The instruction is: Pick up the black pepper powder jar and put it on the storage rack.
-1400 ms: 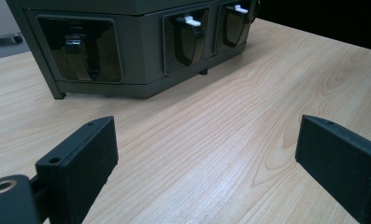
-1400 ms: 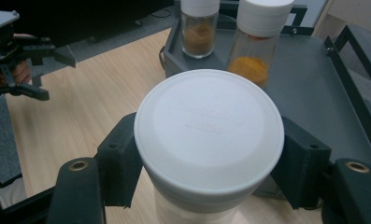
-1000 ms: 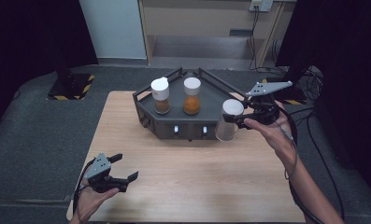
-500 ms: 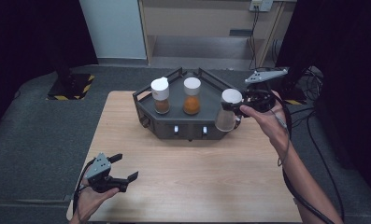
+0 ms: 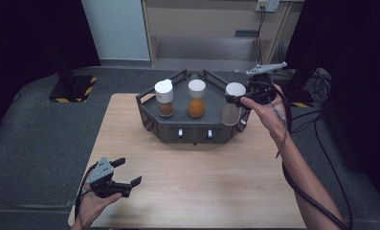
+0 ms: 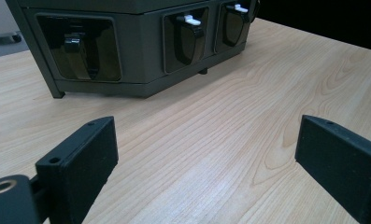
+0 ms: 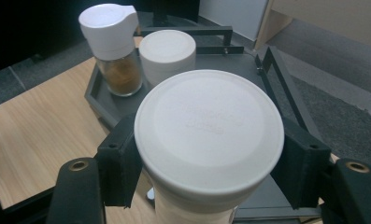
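We have two jars standing on the dark rack (image 5: 192, 132) already: one with a spout-style white cap (image 5: 164, 97) on the left spot, holding brown spice, and a flat-lidded one (image 5: 196, 98) in the middle with orange contents. The third jar (image 5: 233, 104), pale and white-lidded, is right at the rack's right-hand end, and our right gripper (image 5: 237, 99) has its jaws closed on it just below the lid (image 7: 209, 128). From the right gripper view we look straight down on that lid, one jaw pressed to each side.

Whether this jar's base is seated on the rack or just above it, we cannot tell from here. Our guess is we are filling the last spot, so the job looks nearly finished: set it down, let go, pull away.

Our left gripper (image 5: 124, 171) rests low near the front left corner of the worktop (image 5: 202, 182), jaws spread wide with nothing between them, well apart from the rack. Its own view shows the rack's front panels (image 6: 127, 44) ahead.
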Demonstrator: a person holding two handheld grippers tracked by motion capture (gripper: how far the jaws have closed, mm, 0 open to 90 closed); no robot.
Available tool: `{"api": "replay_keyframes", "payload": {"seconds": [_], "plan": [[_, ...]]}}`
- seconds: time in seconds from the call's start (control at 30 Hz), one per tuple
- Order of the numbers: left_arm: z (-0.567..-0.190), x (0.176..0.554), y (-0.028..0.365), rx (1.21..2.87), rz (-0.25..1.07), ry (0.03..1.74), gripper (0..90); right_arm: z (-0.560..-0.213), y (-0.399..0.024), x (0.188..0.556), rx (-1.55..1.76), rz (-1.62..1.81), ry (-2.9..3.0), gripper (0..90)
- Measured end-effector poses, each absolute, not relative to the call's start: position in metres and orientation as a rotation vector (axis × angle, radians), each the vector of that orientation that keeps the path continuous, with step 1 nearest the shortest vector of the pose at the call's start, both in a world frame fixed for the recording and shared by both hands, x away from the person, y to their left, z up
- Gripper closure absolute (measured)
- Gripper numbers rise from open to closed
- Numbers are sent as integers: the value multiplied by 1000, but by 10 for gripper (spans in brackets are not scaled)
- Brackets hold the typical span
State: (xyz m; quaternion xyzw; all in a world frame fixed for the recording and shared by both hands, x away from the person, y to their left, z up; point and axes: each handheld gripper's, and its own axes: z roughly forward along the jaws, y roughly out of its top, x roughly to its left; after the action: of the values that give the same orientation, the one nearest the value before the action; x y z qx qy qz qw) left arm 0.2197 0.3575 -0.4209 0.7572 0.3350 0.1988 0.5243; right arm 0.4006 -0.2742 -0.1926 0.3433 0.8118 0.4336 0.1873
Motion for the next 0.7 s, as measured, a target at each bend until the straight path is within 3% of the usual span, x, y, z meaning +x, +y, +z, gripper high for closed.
{"api": "replay_keyframes", "payload": {"seconds": [0.7], "plan": [[-421, 220, 358, 1809, 472, 805, 46, -193, -265, 423, 1051, 1183, 2208, 342]]}}
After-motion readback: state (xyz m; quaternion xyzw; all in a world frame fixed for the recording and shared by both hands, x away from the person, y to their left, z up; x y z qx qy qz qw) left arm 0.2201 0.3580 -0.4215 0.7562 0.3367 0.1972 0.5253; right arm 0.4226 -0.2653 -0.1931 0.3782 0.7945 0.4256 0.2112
